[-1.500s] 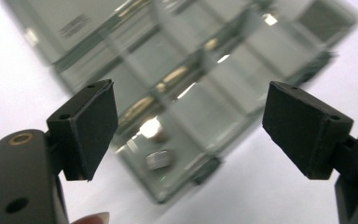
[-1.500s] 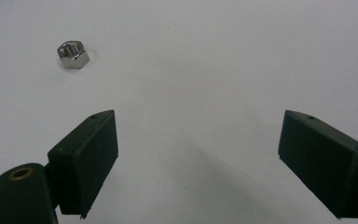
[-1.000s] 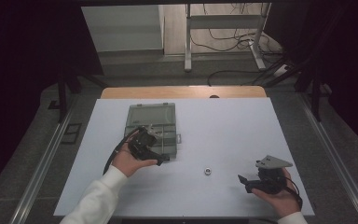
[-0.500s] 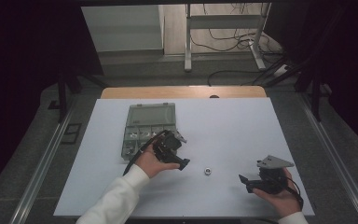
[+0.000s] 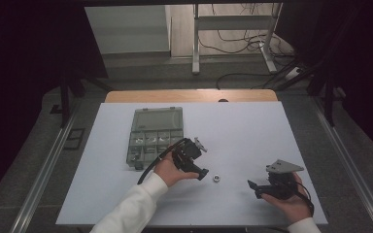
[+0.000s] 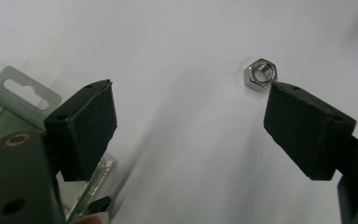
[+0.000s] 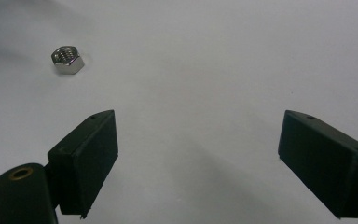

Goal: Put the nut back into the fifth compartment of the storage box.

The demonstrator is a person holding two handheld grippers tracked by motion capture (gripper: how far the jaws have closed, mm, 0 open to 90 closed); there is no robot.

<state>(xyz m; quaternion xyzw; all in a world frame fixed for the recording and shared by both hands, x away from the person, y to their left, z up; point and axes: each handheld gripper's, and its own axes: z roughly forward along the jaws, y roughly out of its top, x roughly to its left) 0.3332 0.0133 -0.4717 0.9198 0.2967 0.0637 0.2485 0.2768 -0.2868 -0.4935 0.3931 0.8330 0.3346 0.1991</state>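
One hex nut [image 5: 215, 177] on table [image 5: 252, 131], one compartment box [image 5: 153, 136], two open grippers

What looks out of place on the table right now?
One hex nut lies loose on the bare white table, apart from the open compartment box. The left gripper, jaws open, is beside it. Nothing looks spilled or damaged.

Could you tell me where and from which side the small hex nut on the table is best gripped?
Grip the hex nut across two opposite flat sides, coming down from above. It lies flat on the white table with its threaded hole facing up, so only the side flats offer parallel faces. The open left tongs are already beside it and probably need only a small shift to straddle it.
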